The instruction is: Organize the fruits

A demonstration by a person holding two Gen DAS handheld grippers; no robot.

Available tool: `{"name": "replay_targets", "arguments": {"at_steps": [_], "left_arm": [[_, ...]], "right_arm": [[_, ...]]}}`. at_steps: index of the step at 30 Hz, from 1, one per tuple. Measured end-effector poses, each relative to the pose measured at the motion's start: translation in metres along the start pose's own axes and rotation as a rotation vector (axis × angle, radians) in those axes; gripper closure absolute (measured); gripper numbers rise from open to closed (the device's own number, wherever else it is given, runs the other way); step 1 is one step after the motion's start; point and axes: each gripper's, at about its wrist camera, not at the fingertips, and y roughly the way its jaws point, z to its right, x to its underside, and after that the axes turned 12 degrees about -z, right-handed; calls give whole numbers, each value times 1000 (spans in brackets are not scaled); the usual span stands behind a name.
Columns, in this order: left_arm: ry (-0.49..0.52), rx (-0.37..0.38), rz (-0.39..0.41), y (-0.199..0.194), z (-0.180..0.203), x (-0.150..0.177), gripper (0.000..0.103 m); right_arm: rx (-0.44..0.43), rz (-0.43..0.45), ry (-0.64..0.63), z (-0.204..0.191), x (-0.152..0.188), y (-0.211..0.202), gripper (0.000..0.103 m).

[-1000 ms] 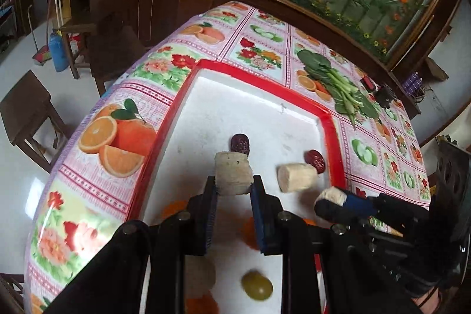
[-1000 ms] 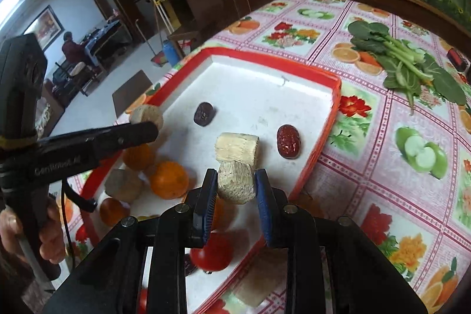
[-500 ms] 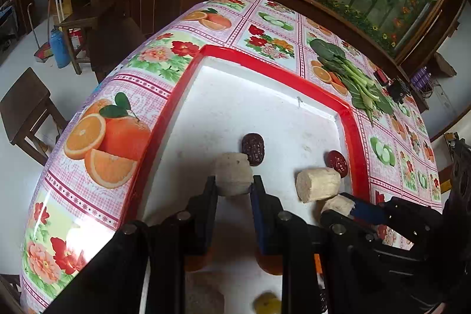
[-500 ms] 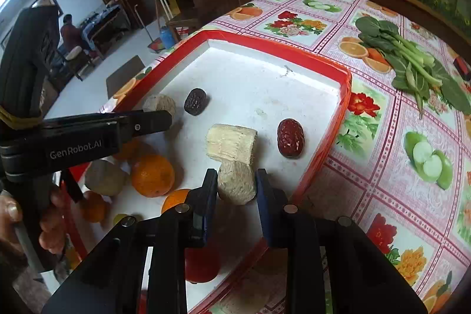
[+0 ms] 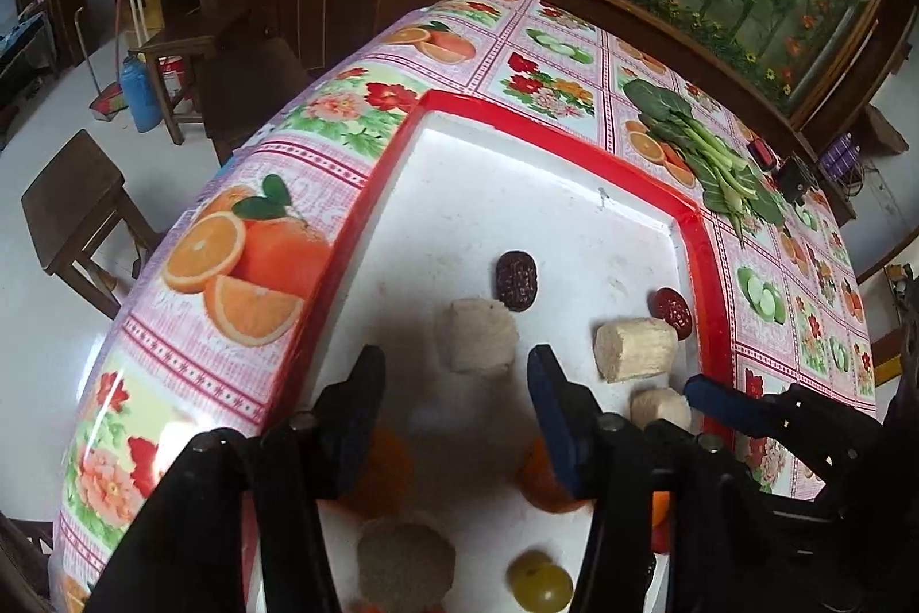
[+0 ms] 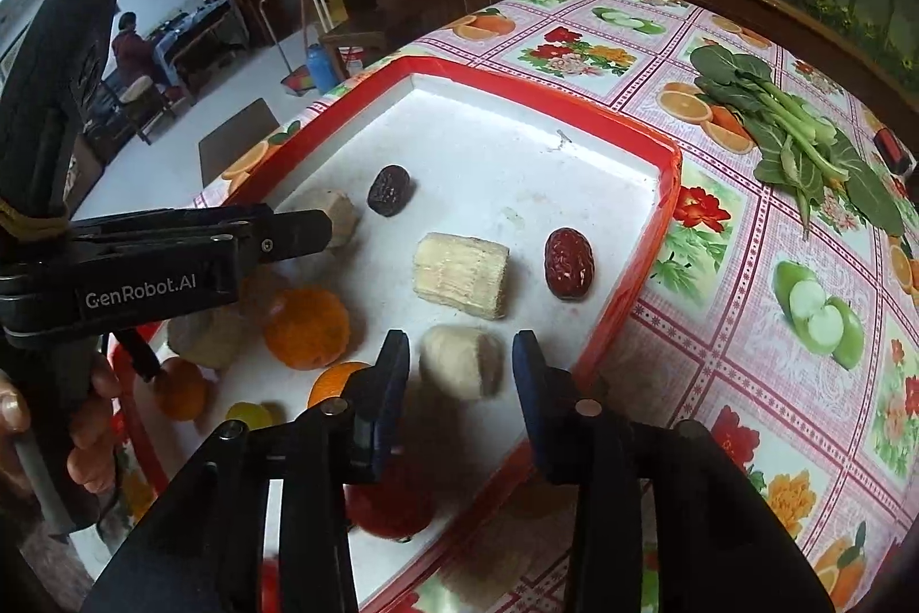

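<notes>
Since half a second ago both of my tools have let go — each one was clamped on a pale cut piece, and now the jaws stand wide apart with the pieces lying on the tray. My left tool (image 5: 456,371) is released; the beige chunk (image 5: 475,336) rests on the white floor of the red-rimmed tray (image 5: 574,142) between its fingers, touching neither of them, just beside the dark date (image 5: 517,273). My right tool (image 6: 459,360) is released too; its rounded pale piece (image 6: 461,361) lies between the blue pads, near the tray's right rim. Just behind this piece lies the ribbed yellowish piece (image 6: 462,275), and the red date (image 6: 569,263) is at the right of it. On the near-left part of the tray I see the oranges (image 6: 307,327) and a small green grape (image 5: 540,578). The leafy greens (image 6: 792,124) lie on the flowered surface (image 6: 746,326), well apart from the tray.
</notes>
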Motion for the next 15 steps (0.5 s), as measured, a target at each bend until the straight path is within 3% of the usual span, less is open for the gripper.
{"name": "replay_targets", "arguments": {"at_steps": [3,12,15], "left_arm": [[-10,-14,14,-7,-1,5,39],[-2,-31,54,-26,13,25,38],[13,-36,69,-33,23,34,38]], "right_arm": [[-5,5,8,-3,5,-5,63],[-23,23,5,-11,27,-28,60],[-26,27,4,-12,39,-36,54]]}}
